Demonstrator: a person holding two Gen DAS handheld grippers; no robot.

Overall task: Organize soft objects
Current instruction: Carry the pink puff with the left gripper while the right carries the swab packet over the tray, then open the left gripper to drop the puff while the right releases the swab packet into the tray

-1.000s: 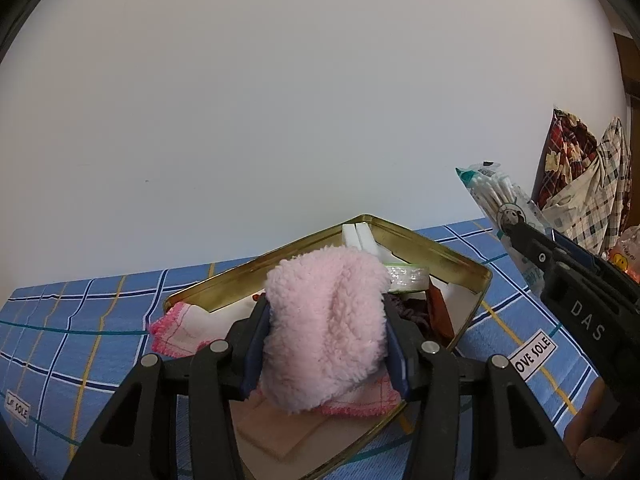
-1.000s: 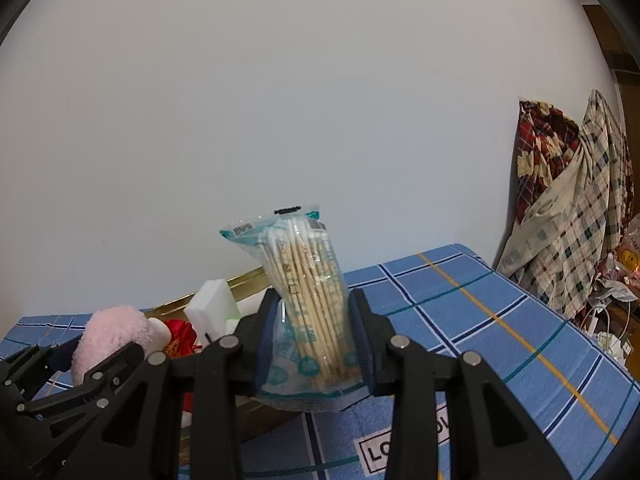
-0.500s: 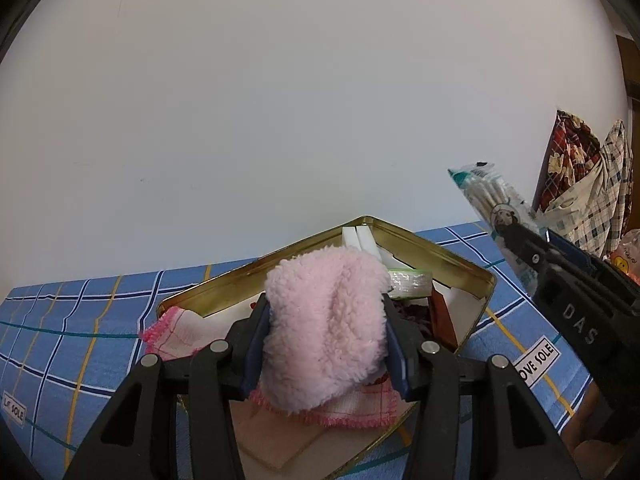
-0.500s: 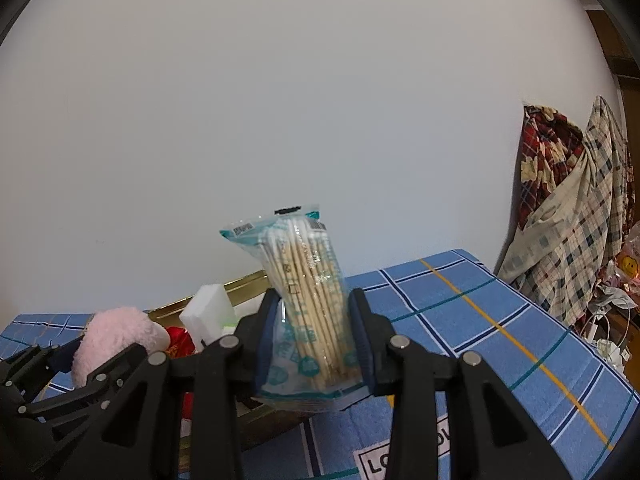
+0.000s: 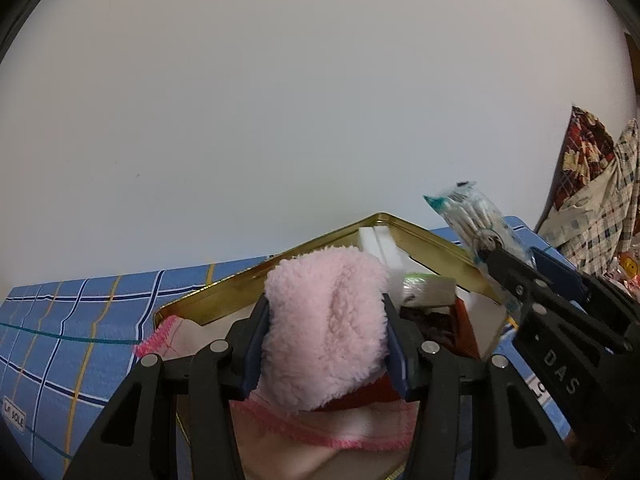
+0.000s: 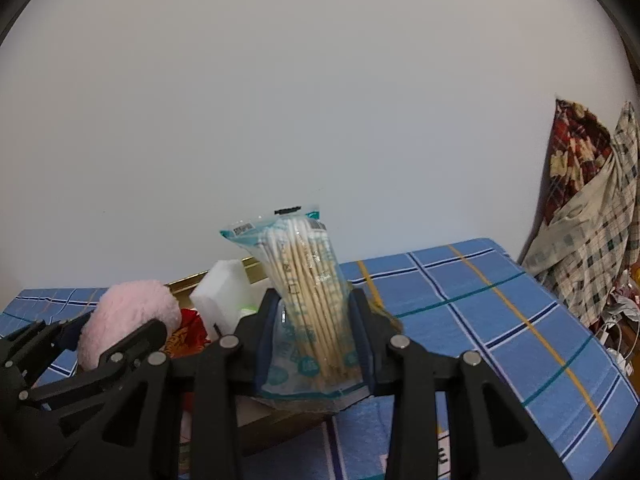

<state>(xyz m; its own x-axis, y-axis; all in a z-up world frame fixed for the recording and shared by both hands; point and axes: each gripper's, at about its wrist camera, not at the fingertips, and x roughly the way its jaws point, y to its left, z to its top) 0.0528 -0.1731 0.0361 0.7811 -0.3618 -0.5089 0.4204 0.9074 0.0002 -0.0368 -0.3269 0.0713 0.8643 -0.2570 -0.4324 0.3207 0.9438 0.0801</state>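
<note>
My left gripper [image 5: 326, 344] is shut on a fluffy pink cloth [image 5: 324, 320] and holds it over the open gold tin [image 5: 432, 240]. The tin holds a white sponge block [image 5: 374, 240], a pink-edged cloth [image 5: 320, 432], dark red fabric [image 5: 434, 324] and a small green-and-white packet [image 5: 428, 290]. My right gripper [image 6: 316, 340] is shut on a clear packet of cotton swabs [image 6: 308, 292], held upright at the tin's right edge. The right gripper [image 5: 532, 276] and its packet [image 5: 468, 216] show in the left wrist view. The pink cloth [image 6: 128, 320] and sponge [image 6: 224, 296] show in the right wrist view.
The tin stands on a blue checked tablecloth [image 6: 480, 300] against a plain white wall. Checked and patterned fabrics [image 6: 588, 208] hang at the far right, with clutter on the floor below them. The table's right edge [image 6: 592, 328] drops off there.
Both grippers have moved in over the tin. The swab packet has come closer to the tin's right edge and the pink cloth sits further over the tin's contents. Both grips are unchanged.
</note>
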